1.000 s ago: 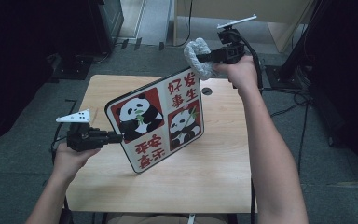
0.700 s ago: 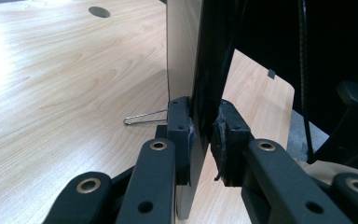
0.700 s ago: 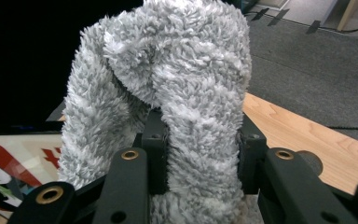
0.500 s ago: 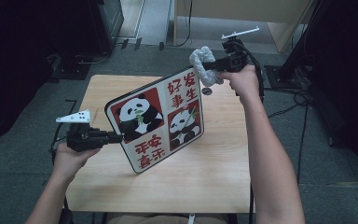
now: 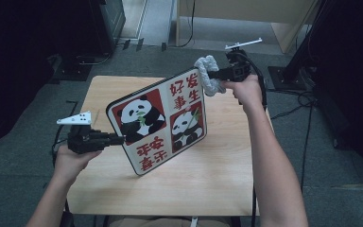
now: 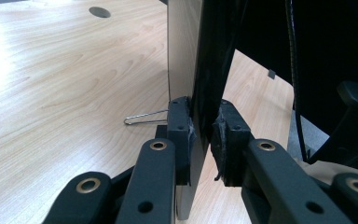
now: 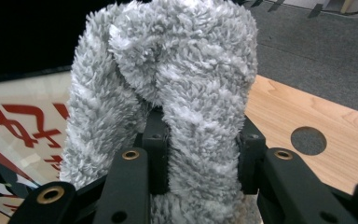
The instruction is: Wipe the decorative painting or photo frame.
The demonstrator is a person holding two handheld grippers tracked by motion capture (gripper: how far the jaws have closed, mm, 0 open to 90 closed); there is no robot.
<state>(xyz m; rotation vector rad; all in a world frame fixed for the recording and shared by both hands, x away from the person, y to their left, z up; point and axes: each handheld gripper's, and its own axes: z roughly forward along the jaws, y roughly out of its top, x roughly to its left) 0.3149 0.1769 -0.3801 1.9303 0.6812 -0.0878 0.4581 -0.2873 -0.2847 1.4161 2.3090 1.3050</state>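
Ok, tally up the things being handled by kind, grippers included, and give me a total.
Panda picture boards: 1, clamped on edge by the left gripper
Fluffy grey cloths: 1, clamped in the right gripper
Grippers: 2
Wire clips on the table: 1
Total: 5

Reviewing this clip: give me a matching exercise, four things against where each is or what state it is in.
Things:
1. panda board
2. fluffy grey cloth
3. left gripper
4. table

States:
A. bunched between the right gripper's jaws, at the board's top corner
B. light wood, below everything
C. held tilted on one edge
D. clamped on the board's left edge

Pairs: 1-C, 2-A, 3-D, 4-B
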